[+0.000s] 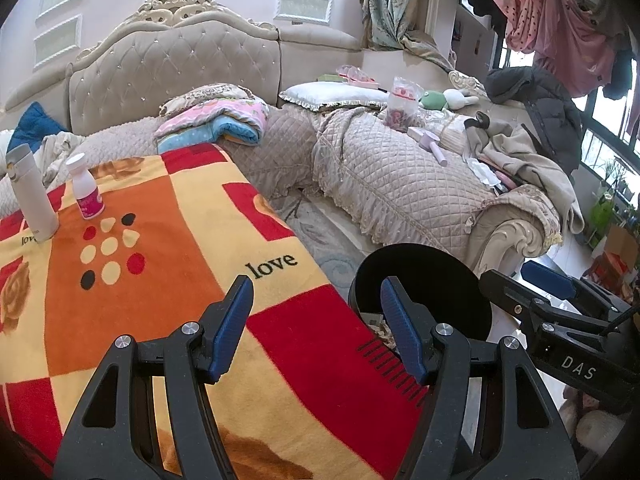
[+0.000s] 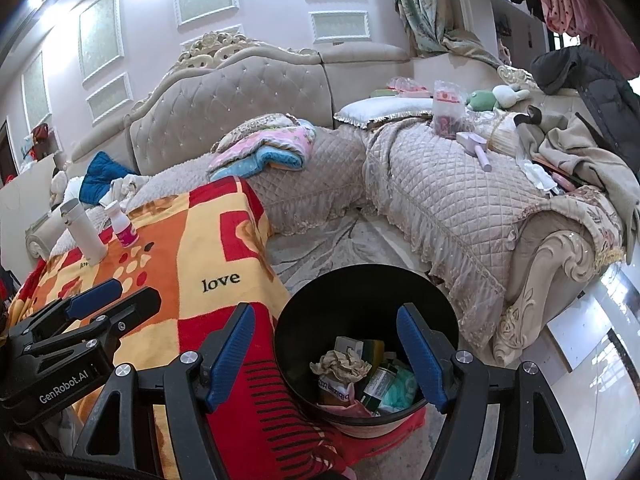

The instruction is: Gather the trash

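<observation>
With both the left gripper (image 1: pixel 316 328) and right gripper (image 2: pixel 326 354) spread and empty, the crumpled paper (image 2: pixel 342 362) lies atop the trash inside the black bin (image 2: pixel 360 284), light, soft, best pinched at its bunched middle.

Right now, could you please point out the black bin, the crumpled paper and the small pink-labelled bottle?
black bin (image 2: pixel 352 292): right wrist view, inner back wall.
crumpled paper (image 2: pixel 342 364): right wrist view, its middle.
small pink-labelled bottle (image 1: pixel 89 200): left wrist view, label.

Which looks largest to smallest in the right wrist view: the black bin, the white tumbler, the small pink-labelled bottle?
1. Black bin, by far the largest, though it is also nearest the camera.
2. White tumbler.
3. Pink-labelled bottle, standing beside the tumbler and clearly shorter.
</observation>
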`<state>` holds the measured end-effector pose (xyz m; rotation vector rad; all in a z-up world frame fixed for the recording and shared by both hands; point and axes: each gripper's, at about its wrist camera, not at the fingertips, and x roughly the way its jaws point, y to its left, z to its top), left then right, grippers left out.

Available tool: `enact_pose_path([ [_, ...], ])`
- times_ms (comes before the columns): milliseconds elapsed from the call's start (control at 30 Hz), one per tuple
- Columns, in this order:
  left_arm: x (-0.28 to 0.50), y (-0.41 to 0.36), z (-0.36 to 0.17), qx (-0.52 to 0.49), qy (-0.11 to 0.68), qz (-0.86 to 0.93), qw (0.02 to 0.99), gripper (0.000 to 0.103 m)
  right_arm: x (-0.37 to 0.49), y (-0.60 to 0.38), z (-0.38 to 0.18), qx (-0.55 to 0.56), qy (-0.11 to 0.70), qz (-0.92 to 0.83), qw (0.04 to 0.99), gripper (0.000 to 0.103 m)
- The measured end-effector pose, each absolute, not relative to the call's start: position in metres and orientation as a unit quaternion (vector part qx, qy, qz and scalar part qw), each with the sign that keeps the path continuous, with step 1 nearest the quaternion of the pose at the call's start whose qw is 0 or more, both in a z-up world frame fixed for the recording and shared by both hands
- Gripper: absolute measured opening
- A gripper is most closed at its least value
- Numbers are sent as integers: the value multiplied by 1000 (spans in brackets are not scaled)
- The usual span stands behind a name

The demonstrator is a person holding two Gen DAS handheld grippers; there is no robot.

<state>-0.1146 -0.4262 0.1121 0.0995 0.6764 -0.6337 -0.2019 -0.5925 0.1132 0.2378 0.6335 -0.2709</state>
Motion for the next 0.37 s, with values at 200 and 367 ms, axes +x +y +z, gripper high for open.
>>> enact_pose_path([
  [200, -118, -427, 108, 49, 317, -313, 894, 65, -201, -593, 111, 116, 315, -132, 933, 72],
  [367, -117, -424, 107, 48, 316, -310, 896, 65, -200, -592, 111, 114, 318, -131, 932, 72],
])
